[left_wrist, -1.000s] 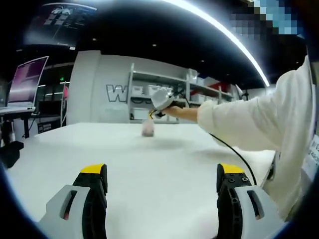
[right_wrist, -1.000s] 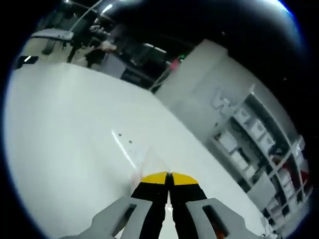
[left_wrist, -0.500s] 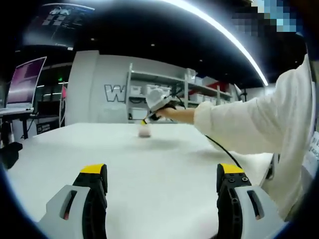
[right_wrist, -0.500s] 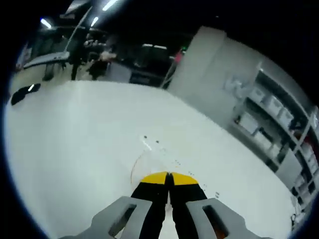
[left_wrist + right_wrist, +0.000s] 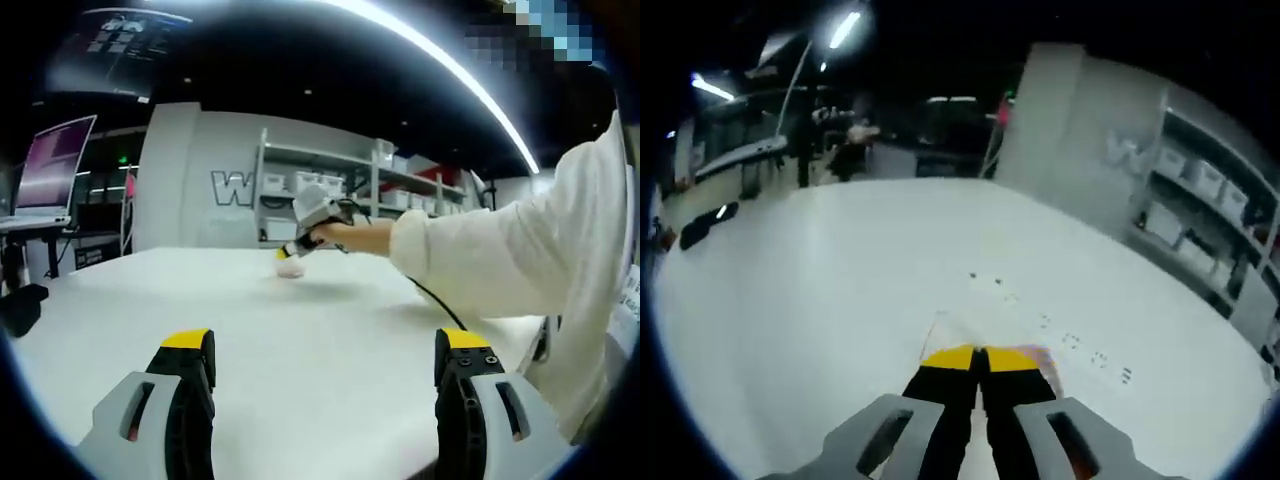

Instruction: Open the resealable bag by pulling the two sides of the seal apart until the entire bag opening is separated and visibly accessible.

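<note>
Lowered since a second ago, my right gripper (image 5: 283, 253) now holds the resealable bag (image 5: 290, 267) down against the white desk (image 5: 300, 350), well ahead of my left gripper (image 5: 325, 365), whose jaws stand wide apart and empty. Seen from the right gripper view, the right gripper (image 5: 979, 354) is clamped on the bag's (image 5: 1038, 362) edge.

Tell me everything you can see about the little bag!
The bag looks clear and thin, like plastic, with a pinkish patch near one corner. It is pinched between the shut right tongs, so just its edges peek out past the yellow tips. In the left gripper view it is a small pale, blurry blob at the white table. Whether its seal is open cannot be told.
</note>
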{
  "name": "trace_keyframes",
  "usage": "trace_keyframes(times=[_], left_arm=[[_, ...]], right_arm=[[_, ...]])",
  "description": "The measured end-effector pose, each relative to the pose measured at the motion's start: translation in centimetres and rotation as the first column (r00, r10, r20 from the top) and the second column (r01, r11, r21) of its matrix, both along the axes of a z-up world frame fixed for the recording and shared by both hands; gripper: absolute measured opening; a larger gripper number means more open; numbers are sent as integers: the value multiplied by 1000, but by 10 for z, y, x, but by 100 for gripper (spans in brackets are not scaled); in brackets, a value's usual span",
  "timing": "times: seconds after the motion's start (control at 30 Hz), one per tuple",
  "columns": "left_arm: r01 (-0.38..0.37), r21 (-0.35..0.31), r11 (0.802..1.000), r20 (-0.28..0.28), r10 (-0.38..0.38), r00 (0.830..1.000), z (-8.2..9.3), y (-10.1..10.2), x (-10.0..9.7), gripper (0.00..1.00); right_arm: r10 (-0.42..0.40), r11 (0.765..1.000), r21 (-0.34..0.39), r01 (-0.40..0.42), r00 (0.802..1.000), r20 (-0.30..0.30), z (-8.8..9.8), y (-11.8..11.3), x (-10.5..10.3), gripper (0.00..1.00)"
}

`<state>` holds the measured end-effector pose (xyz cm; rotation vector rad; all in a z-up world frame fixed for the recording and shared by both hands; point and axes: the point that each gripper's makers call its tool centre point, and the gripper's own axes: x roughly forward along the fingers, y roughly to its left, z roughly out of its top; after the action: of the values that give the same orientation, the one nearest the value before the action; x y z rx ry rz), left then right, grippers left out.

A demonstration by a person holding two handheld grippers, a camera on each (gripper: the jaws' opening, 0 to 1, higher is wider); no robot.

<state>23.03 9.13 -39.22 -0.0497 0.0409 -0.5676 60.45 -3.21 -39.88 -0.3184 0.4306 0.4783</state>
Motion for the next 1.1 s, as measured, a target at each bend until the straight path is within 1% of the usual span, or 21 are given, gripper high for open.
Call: trace_keyframes(times=[0.07, 0.1, 0.17, 0.2, 0.33, 0.53, 0.63, 0.73, 0.77, 0.87, 0.9, 0.93, 1.03, 1.07, 1.1], left_arm=[[-1, 0, 1000, 1, 1, 1000, 0, 1, -1, 89], [-3, 1, 1000, 2, 3, 1000, 0, 1, -1, 89], [-5, 1, 1000, 2, 5, 1000, 0, 2, -1, 89], [-6, -1, 1000, 2, 6, 1000, 0, 3, -2, 89], [-1, -20, 1000, 10, 1, 1000, 4, 3, -4, 90], [-5, -8, 1000, 11, 6, 1000, 4, 3, -5, 89], [-5, -10, 1000, 8, 5, 1000, 3, 3, -6, 89], [-3, -4, 1000, 9, 3, 1000, 3, 2, -7, 89], [-3, -3, 1000, 10, 3, 1000, 3, 2, -7, 89], [-2, -6, 1000, 13, 2, 1000, 4, 1, -8, 89], [-1, -8, 1000, 14, 2, 1000, 5, 1, -8, 89], [-1, -9, 1000, 14, 1, 1000, 5, 1, -9, 89], [0, -3, 1000, 14, 0, 1000, 4, -1, -9, 90], [2, -4, 1000, 14, -2, 1000, 4, -1, -10, 90], [3, -5, 1000, 15, -3, 1000, 4, -2, -10, 90]], right_arm=[[4, 1000, 12, -4, 1000, -9, -1, 2, -1, 0], [15, 999, 29, -14, 1000, -16, -2, 5, -3, 3], [32, 996, 87, -27, 998, -61, -7, 12, -10, 8], [35, 994, 108, -27, 997, -68, -7, 14, -12, 10], [44, 989, 140, -39, 998, -35, -1, 14, -12, 11], [29, 985, 168, -29, 1000, -3, 7, 9, -14, 12], [20, 973, 228, -34, 998, 63, 19, 8, -10, 12], [2, 964, 266, -27, 996, 93, 24, 4, -10, 16], [1, 961, 274, -30, 995, 104, 26, 3, -9, 19], [-13, 949, 314, -36, 988, 151, 31, 0, -7, 33], [-20, 944, 327, -46, 980, 196, 37, -2, -6, 36], [-24, 944, 327, -53, 974, 226, 40, -3, -6, 38], [-34, 943, 329, -49, 970, 241, 40, -7, -10, 49], [-36, 938, 342, -54, 968, 249, 41, -8, -10, 53], [-34, 932, 358, -62, 966, 257, 43, -7, -10, 59]])
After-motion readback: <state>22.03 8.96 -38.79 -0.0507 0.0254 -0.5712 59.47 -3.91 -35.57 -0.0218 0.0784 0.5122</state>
